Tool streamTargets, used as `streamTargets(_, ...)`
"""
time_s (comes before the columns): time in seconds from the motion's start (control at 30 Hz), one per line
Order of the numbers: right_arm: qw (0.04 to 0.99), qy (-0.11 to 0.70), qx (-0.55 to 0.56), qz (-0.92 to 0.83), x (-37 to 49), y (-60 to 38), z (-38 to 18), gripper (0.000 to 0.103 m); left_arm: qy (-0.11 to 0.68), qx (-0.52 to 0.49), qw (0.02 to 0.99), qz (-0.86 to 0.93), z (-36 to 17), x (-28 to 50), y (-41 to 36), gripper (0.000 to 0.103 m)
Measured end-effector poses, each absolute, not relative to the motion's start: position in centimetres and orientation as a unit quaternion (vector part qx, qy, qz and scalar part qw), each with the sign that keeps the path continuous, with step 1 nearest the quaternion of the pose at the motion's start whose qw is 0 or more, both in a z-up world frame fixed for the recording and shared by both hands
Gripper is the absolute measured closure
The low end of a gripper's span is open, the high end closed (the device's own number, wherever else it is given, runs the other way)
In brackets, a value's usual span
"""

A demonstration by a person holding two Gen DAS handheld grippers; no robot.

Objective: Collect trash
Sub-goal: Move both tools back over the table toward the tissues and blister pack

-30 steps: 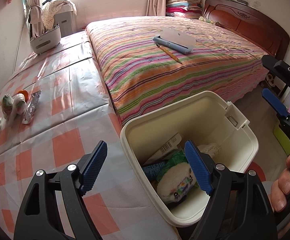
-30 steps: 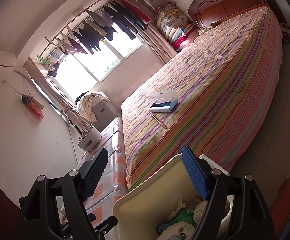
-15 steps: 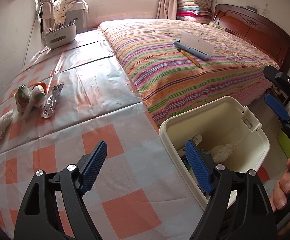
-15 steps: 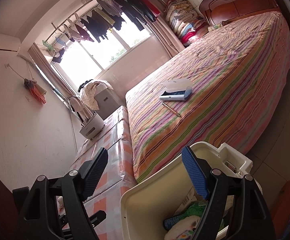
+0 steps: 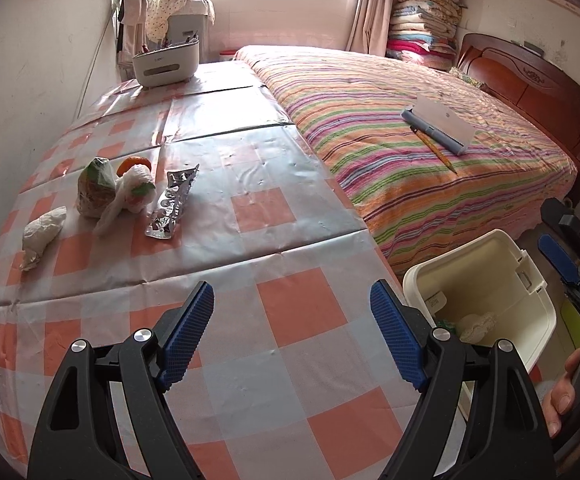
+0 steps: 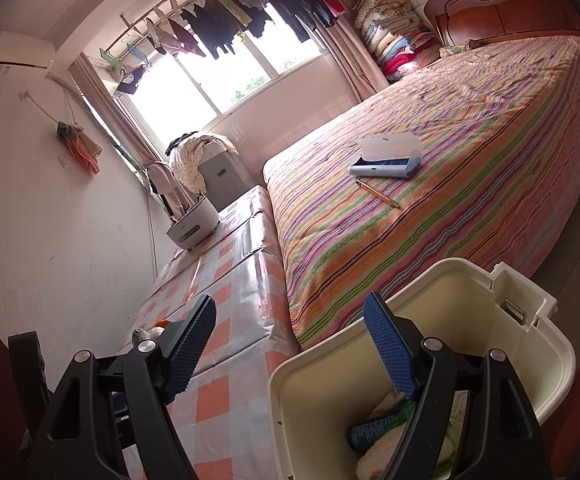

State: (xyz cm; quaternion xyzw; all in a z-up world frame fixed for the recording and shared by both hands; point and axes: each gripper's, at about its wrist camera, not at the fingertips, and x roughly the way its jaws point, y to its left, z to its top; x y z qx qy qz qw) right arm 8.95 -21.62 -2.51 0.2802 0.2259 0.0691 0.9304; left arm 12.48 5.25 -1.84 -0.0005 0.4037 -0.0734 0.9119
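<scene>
Trash lies at the far left of the checkered table (image 5: pixel 273 208): a crumpled white wad (image 5: pixel 39 234), a green-orange wrapper (image 5: pixel 95 188), a white plastic bag (image 5: pixel 129 194) with an orange piece (image 5: pixel 133 162) behind it, and a silver blister pack (image 5: pixel 173 202). The cream trash bin (image 5: pixel 530 320) stands beside the table's right edge with trash in it; it also shows in the right wrist view (image 6: pixel 450 308). My left gripper (image 5: pixel 292 336) is open and empty above the table. My right gripper (image 6: pixel 290 340) is open and empty above the bin's near rim.
A striped bed (image 5: pixel 430 152) lies right of the table, with a lint brush (image 5: pixel 438 126) and a pencil (image 5: pixel 434 148) on it. A white caddy (image 5: pixel 165 64) stands at the table's far end. A wall runs along the table's left side.
My left gripper has swung left from over the bin to over the table, bringing the trash pile into view. The right gripper has tilted slightly, staying over the bin.
</scene>
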Motion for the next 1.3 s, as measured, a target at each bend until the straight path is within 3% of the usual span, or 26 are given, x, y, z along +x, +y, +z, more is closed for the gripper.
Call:
streamTargets(0.67, 0.934, 0.267, 0.194, 0.137, 13.2, -13.4, -1.3, 0.029, 0.366, -0.065, 0.928, 0.019, 0.7, 13.2, 16.3, 0.023)
streamTargets(1.3, 0.911, 0.328, 0.088, 0.233, 19.5, -2.3, -1.1, 0.029, 0.375, -0.151, 0.907, 0.116, -1.8, 15.0, 28.3, 0.023)
